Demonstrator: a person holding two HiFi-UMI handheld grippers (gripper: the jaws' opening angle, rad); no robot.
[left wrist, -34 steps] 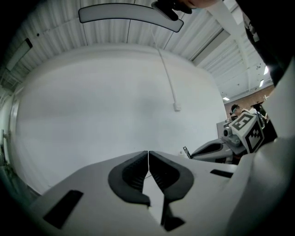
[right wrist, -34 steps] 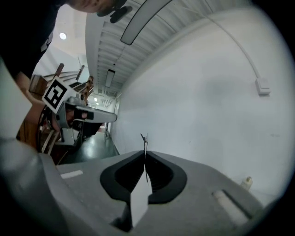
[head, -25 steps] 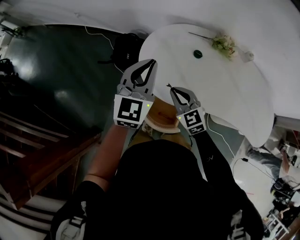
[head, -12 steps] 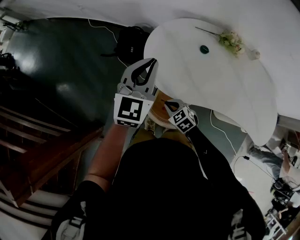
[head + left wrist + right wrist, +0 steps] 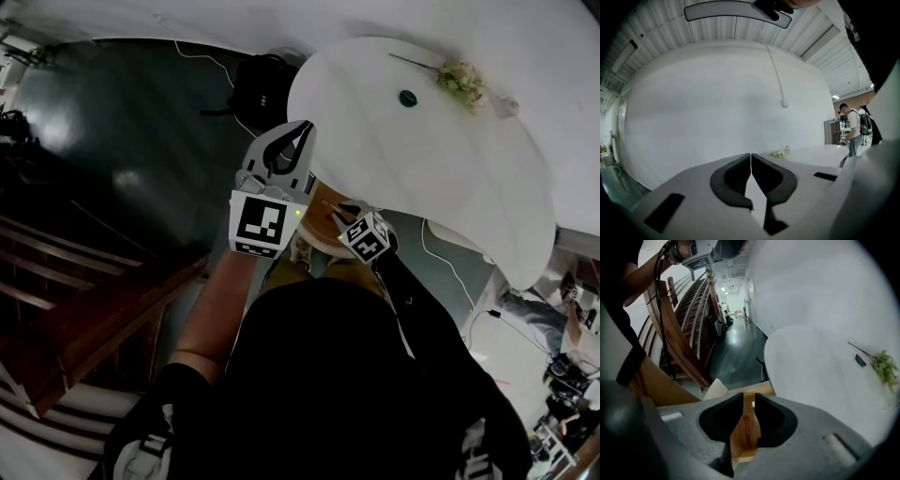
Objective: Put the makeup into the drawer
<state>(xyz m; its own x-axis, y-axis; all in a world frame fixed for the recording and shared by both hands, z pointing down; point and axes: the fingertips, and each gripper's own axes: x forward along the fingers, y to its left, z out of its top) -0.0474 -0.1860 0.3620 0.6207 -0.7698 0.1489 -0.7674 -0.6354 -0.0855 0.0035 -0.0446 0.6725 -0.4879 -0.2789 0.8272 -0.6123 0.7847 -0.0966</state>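
Dark green floor (image 5: 112, 141) below, white round tabletop (image 5: 441, 159) ahead, & we're working at the wood drawer (image 5: 322, 217) standing open under its near edge. We're pointing the right gripper (image 5: 749, 396) steeply down into the drawer. Its fingers have just been opening & are standing slightly apart w/ nothing pressed btw them. Thru the gap we're seeing the makeup (image 5: 746, 423), a slim stick w/ a red spot, lying on the drawer bottom, prob. already let go. Left gripper (image 5: 751, 157) is hovering about level nearby, fingers closed together, empty.

Step in hand, as we're judging it: releasing cleanly. We're advising opening a bit wider before lifting so no pad is dragging the stick, then rising back along the approach line.

Room: tabletop rim is hanging just over the drawer, so we're keeping any lift clear of it. Open space is lying toward us & over the floor at left; the wooden railing (image 5: 84, 309) is standing well apart.
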